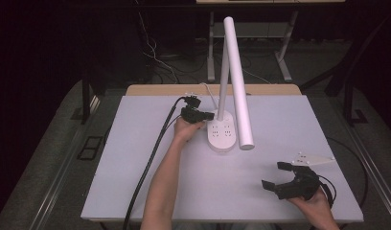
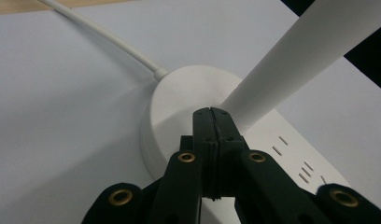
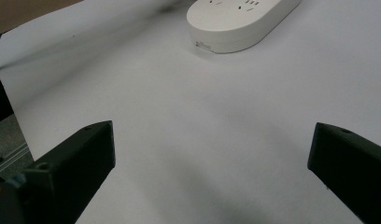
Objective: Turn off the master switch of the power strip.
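Observation:
A white desk lamp stands at the back middle of the table, with an oval base that carries sockets, a thin upright stem and a long tube head slanting down toward the front. My left gripper is shut with nothing between its jaws. In the left gripper view its closed tips rest at the base, right by the foot of the stem. My right gripper is held wide open near the front right, over bare table, with the base farther off.
The lamp's white cable runs from the base toward the table's back edge. A black cable trails from the left gripper down the table's left side. The tabletop is white, with a wooden strip at the back.

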A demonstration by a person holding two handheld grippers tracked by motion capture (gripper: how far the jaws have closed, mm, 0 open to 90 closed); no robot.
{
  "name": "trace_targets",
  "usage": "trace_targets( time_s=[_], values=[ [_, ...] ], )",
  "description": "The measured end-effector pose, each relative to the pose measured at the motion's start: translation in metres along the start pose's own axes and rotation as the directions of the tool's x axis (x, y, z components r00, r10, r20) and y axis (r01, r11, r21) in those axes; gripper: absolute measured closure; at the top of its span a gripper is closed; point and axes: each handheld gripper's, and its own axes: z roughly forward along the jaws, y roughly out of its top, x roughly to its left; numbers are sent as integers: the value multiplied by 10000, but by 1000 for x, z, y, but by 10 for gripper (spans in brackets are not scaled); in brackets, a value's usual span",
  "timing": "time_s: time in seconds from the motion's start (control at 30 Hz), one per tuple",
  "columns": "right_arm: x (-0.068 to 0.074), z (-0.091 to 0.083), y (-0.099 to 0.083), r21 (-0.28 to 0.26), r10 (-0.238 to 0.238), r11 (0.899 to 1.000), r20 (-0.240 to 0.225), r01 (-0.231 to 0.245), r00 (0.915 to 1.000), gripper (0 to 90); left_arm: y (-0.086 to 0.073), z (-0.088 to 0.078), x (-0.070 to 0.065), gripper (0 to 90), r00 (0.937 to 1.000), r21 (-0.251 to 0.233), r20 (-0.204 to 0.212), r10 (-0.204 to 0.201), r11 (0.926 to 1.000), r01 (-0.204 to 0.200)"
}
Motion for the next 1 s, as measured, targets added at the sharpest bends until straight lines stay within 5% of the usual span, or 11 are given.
trace_targets(
  time_s=[0.33,0.53,0.63,0.73,0.93,1.0],
  values=[
    [0,1,0,52,-42,10000,64,42,10000,0,3,1,-6,898,9970,381,-621,467,9983,-443],
    [0,0,-1,41,26,10000,97,-27,9999,1,6,3,-8,899,9985,599,-446,-304,9977,331],
    [-1,1,0,32,-30,10000,122,29,9999,0,10,3,-8,900,9984,1042,-535,158,9945,-101],
    [-1,0,-1,36,17,10000,124,-18,9999,0,10,3,-7,900,9989,1003,-451,-120,9948,165],
    [-2,-1,-1,1,-11,10000,146,11,9999,1,11,4,-7,900,9986,1141,-524,7,9935,53],
    [-1,-1,-1,31,10,10000,126,-10,9999,1,11,7,-8,900,9978,922,-515,-416,9947,462]
  ],
)
